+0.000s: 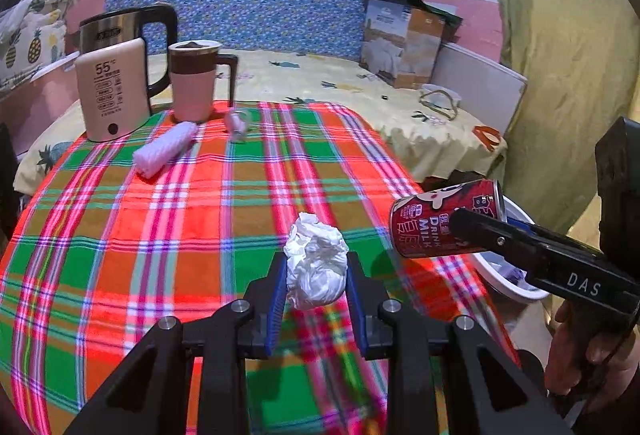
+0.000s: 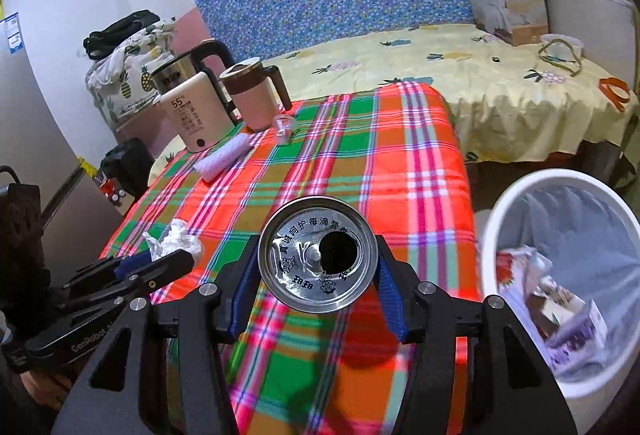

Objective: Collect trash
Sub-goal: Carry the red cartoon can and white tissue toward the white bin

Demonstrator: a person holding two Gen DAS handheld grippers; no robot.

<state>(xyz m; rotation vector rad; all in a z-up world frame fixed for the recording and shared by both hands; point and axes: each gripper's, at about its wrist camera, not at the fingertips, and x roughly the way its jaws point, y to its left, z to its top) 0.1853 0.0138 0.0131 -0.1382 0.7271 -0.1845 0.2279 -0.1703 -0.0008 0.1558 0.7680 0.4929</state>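
My left gripper (image 1: 316, 275) is shut on a crumpled white tissue (image 1: 316, 267), held just above the plaid tablecloth (image 1: 160, 235); the tissue also shows in the right wrist view (image 2: 176, 241). My right gripper (image 2: 318, 263) is shut on a red milk drink can (image 1: 444, 219), gripped sideways with its opened top (image 2: 318, 261) facing the camera, over the table's right edge. A white trash bin (image 2: 492, 235) holding cartons stands on the floor to the right of the table. A white foam sleeve (image 1: 164, 149) and a small clear plastic piece (image 1: 236, 123) lie at the far side.
A kettle (image 1: 112, 91) and a pink mug (image 1: 194, 79) stand at the table's far left. Behind is a bed with a yellow sheet (image 1: 320, 79), a box (image 1: 404, 39) and orange scissors (image 1: 488, 137). A dark case (image 2: 128, 163) stands on the floor left of the table.
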